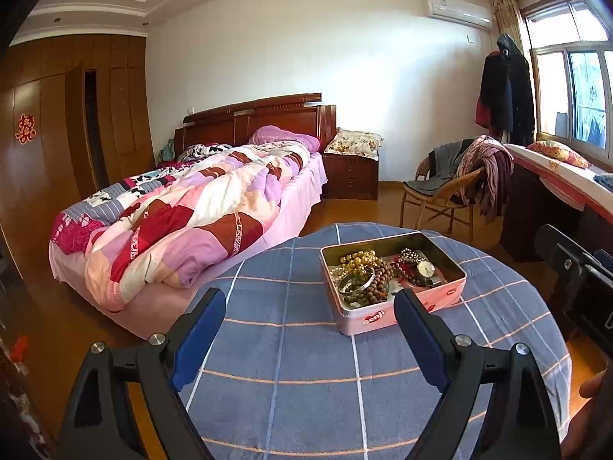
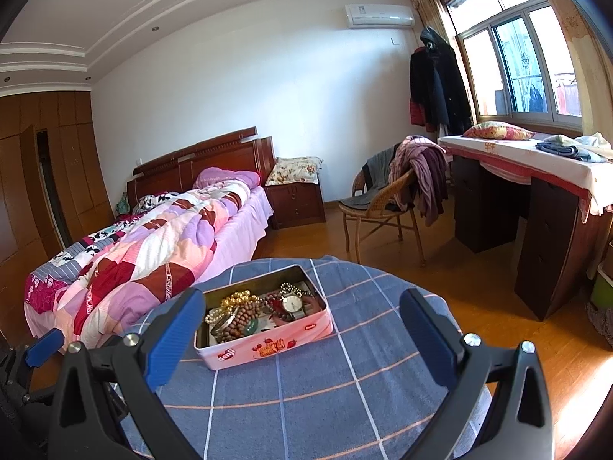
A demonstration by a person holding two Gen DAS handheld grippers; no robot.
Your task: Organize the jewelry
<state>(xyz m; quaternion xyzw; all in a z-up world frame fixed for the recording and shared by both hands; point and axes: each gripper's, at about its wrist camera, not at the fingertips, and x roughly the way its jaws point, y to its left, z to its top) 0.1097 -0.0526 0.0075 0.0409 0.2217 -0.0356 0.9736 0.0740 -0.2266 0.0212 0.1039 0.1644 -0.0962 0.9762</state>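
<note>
A pink tin box [image 1: 367, 316] [image 2: 276, 339] stands open on a round table under a blue checked cloth [image 1: 291, 364] [image 2: 364, 383]. Inside lie gold beads [image 1: 358, 258] [image 2: 237, 299], brown wooden beads [image 1: 377, 280] [image 2: 239, 322], a silver bangle [image 1: 354, 281], a wristwatch [image 1: 425, 268] [image 2: 292, 302] and dark red beads. My left gripper [image 1: 310, 314] hangs open above the cloth, just short of the tin. My right gripper [image 2: 302, 318] is open too, its blue pads [image 2: 174, 339] framing the tin from the near side. Neither holds anything.
A bed with a patchwork quilt [image 1: 184, 211] [image 2: 145, 245] lies left of the table. A wicker chair draped with clothes [image 1: 456, 180] [image 2: 398, 188] and a dark desk [image 2: 536, 222] under the window stand to the right. The other gripper's black body [image 1: 574, 280] sits at the right edge.
</note>
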